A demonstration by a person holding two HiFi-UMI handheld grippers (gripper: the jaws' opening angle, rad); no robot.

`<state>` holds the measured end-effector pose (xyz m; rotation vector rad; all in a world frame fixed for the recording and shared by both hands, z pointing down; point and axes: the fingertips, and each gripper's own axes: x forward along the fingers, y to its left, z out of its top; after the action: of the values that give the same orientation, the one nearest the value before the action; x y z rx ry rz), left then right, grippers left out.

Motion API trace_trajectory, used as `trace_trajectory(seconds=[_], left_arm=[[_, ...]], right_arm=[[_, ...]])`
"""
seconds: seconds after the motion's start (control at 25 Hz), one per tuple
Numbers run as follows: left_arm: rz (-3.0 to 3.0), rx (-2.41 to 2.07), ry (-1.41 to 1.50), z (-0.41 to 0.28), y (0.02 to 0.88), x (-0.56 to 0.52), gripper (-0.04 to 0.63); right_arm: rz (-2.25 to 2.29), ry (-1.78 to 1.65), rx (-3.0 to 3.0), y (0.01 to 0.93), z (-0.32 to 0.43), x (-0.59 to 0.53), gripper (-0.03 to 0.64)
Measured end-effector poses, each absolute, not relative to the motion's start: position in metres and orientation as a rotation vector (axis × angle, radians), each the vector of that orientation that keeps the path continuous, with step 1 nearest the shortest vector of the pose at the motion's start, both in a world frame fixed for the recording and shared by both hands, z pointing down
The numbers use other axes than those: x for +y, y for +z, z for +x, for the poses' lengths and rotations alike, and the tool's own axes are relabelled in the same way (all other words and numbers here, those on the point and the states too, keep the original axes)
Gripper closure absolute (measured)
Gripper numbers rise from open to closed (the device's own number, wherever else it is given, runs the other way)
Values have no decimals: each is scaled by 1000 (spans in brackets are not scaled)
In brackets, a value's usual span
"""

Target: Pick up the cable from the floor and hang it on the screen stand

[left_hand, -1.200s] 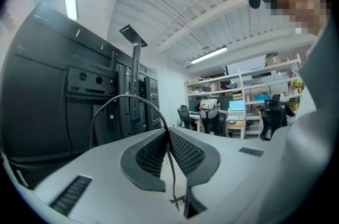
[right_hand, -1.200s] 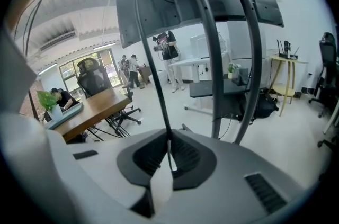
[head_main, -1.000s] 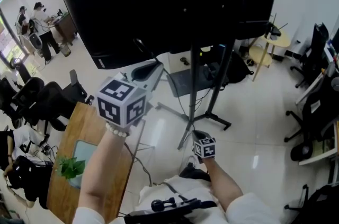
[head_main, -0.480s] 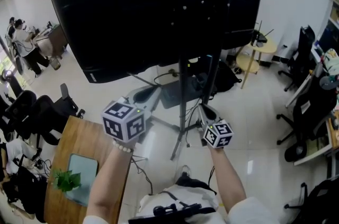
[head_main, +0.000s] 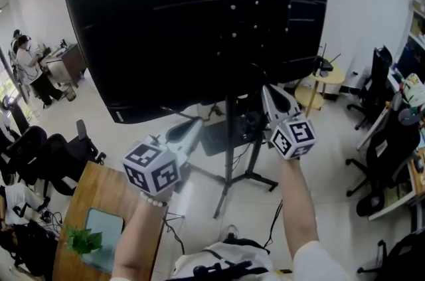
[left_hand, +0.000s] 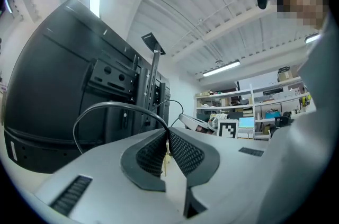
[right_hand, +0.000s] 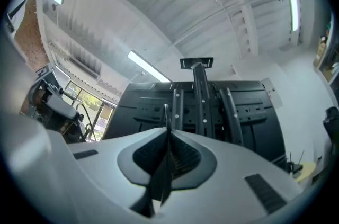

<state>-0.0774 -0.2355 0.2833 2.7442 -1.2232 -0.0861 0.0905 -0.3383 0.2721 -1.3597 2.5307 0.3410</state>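
Observation:
The big black screen [head_main: 186,27] shows its back, mounted on a dark stand post [head_main: 229,140] with splayed legs. My left gripper [head_main: 192,127] sits left of the post and is shut on a thin dark cable [left_hand: 106,105]. The cable arches out of its jaws in a loop towards the screen. My right gripper [head_main: 265,88] is raised against the screen's lower back, right of the post. It is shut on the same cable [right_hand: 166,112], which runs down between its pads. The post [right_hand: 201,96] rises just beyond its tips. More cable hangs under my right arm.
A wooden table [head_main: 93,193] with a green plant [head_main: 80,240] stands at lower left. Office chairs [head_main: 33,153] crowd the left, and more chairs [head_main: 378,167] the right. A small round table [head_main: 325,77] is behind the stand. People [head_main: 26,54] stand far left.
My right gripper has risen from low near the floor to the screen's lower back, taking the cable up with it. The left gripper has stayed about where it was.

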Motion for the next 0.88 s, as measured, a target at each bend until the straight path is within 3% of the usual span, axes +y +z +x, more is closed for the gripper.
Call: trace_trajectory(seconds=[0.48,0.88], left_arm=[[2788,-1277,-230,-84,241,-256,581],[2800,-1373,-403,-84,195,-274,581]], right_arm=[[-1173,547,2513,129,57,-413,586],[-1268,384,2493,59,47,-487,586]])
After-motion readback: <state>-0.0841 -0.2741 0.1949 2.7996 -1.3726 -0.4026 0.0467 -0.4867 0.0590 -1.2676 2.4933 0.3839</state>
